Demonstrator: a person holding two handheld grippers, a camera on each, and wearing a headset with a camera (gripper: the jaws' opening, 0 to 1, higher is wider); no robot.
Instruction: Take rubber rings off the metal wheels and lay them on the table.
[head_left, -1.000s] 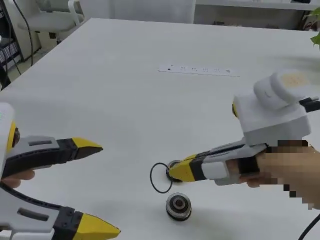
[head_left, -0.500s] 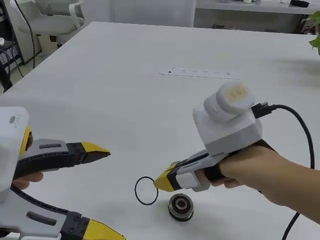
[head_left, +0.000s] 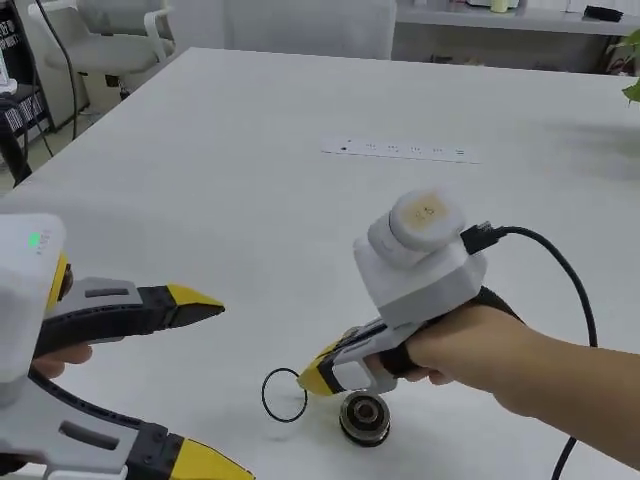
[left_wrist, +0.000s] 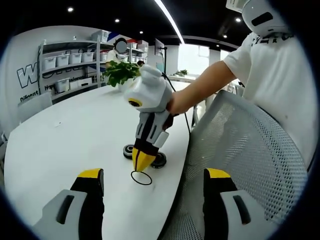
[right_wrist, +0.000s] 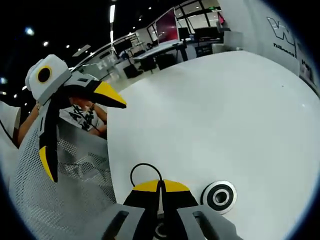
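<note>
Ring (head_left: 264, 394): black, off its wheel, flat on the table (head_left: 250, 180), lower centre of the head view.
Wheel (head_left: 364, 417): just right of the ring. Second wheel (left_wrist: 129, 151): behind the right gripper (head_left: 318, 378).
Right gripper: jaws together, tip at the ring's edge. We cannot tell if it pinches. It has tipped steeper, and the ring has stayed down, so we judge one ring delivered.
Left gripper (head_left: 232, 390): jaws apart, lower left.

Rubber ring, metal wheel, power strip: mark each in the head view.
rubber ring (head_left: 264, 395), head view, its left arc.
metal wheel (head_left: 364, 414), head view, its hub.
power strip (head_left: 400, 151), head view, its middle.
</note>
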